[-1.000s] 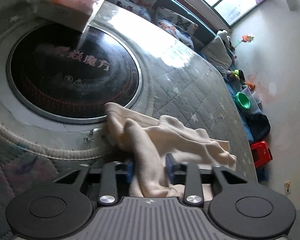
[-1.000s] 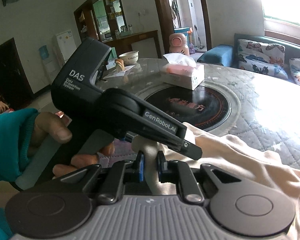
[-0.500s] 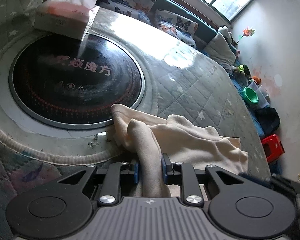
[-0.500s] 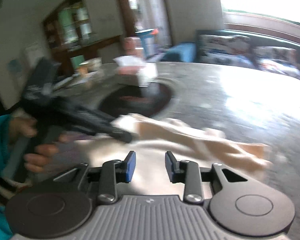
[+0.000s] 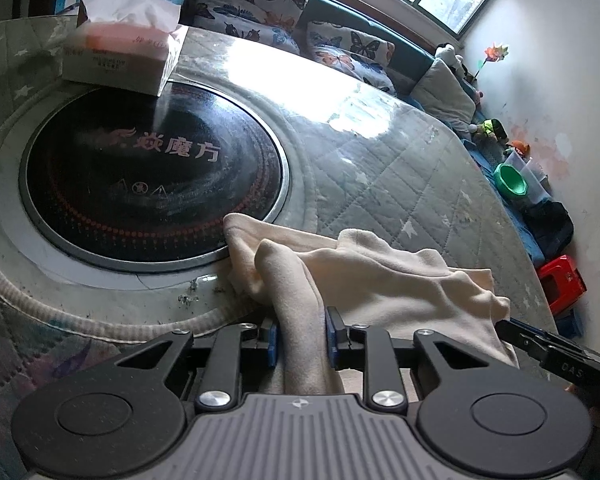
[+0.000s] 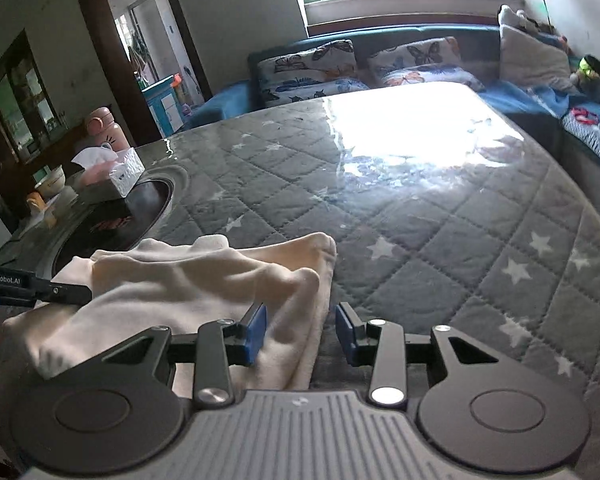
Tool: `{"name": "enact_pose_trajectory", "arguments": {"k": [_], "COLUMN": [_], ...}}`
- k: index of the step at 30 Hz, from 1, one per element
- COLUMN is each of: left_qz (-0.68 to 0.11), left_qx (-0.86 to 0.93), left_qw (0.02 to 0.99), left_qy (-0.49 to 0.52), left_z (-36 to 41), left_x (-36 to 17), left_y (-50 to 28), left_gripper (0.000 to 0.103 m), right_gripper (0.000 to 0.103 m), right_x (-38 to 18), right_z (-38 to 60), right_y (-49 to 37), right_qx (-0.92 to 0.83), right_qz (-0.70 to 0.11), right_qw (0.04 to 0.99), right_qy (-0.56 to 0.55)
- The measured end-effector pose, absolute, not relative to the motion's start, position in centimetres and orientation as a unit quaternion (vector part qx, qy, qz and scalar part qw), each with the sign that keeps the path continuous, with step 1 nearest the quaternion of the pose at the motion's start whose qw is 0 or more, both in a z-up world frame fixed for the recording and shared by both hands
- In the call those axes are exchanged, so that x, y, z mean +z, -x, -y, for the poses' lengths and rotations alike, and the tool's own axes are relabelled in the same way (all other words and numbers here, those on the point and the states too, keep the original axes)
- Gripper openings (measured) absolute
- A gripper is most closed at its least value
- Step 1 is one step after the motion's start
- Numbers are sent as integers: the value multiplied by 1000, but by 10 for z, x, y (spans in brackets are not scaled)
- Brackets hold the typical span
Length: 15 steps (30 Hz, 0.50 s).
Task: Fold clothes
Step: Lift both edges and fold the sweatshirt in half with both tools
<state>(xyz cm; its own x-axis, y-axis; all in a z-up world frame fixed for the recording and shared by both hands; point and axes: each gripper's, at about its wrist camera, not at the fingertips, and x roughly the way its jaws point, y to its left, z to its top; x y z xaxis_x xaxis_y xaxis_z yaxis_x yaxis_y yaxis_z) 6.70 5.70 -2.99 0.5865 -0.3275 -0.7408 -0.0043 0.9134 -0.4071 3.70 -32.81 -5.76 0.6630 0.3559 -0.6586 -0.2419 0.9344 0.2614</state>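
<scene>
A cream garment (image 5: 380,276) lies crumpled on the quilted table cover, next to the black round hob. My left gripper (image 5: 302,336) is shut on a bunched fold at the garment's left end; its jaws are easing open a little while the pads still press the cloth. In the right wrist view the same garment (image 6: 180,280) spreads to the left. My right gripper (image 6: 300,332) stands open over its right edge. Cloth lies between the blue pads, close to the left pad and apart from the right one. One of the left gripper's fingers (image 6: 60,292) shows at that view's left edge.
The grey star-patterned table cover (image 6: 420,240) stretches away under a glossy sheet. A tissue box (image 5: 120,60) sits at the far rim of the hob (image 5: 152,176). A sofa with butterfly cushions (image 6: 312,68) runs behind the table. Toys and a red stool (image 5: 560,284) lie by the wall.
My right gripper has gone from shut to open and swung right along the garment to its right end. The left gripper has kept its grip and rolled slightly.
</scene>
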Motion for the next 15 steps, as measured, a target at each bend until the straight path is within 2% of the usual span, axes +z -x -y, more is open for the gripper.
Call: {"name": "enact_pose_trajectory", "arguments": {"k": [8, 10, 15], "left_qz": [-448, -448, -448], "left_qx": [-93, -92, -93], "left_qw": [871, 872, 875], "left_qy": [180, 173, 160], "left_z": [-56, -54, -52], "left_x": [-30, -29, -27], "left_y": [-70, -70, -72], "left_gripper": [26, 26, 24], "right_gripper": [37, 23, 12], "right_x": [-62, -61, -58], "right_z": [330, 328, 326], "right_y": [-42, -42, -36], "right_qx": [168, 176, 185], "right_qz": [-371, -374, -372], "right_qw": [908, 905, 904], "right_qy": [-103, -101, -105]}}
